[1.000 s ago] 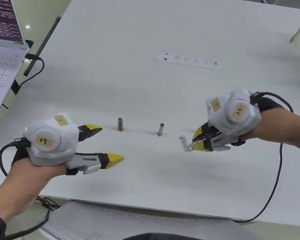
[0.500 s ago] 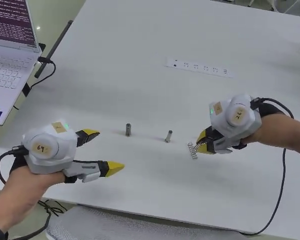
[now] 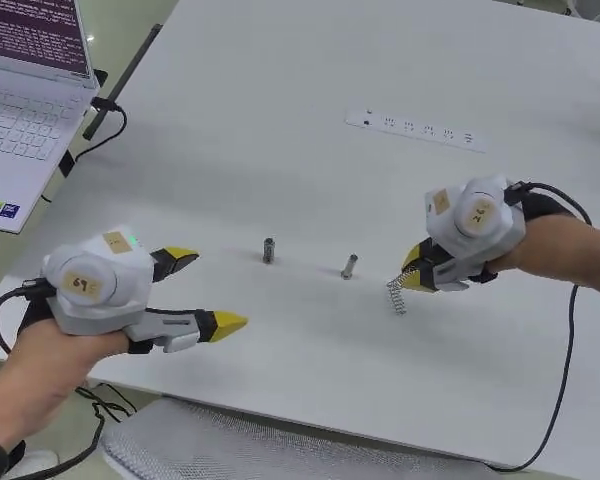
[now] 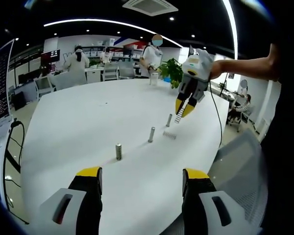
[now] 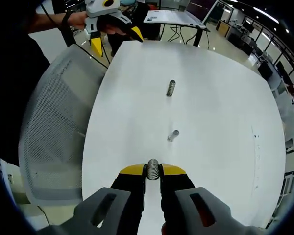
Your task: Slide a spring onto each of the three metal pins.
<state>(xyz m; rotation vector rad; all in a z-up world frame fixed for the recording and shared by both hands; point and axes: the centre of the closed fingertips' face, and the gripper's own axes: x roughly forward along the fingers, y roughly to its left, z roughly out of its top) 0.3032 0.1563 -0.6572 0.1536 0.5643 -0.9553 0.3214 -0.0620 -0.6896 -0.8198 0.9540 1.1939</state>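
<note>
We clamp our right gripper (image 3: pixel 409 275) on a spring (image 3: pixel 395 297) near the bare pin (image 3: pixel 349 266); our left gripper (image 3: pixel 208 290) hovers, jaws apart.

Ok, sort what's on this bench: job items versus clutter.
Job: spring in the right tongs; bare pin; already-sprung pin.
Clutter: laptop; power strip; black cable beside the laptop; mesh chair.

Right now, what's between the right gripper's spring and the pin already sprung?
One bare pin stands between them. The right gripper view shows it best.
</note>
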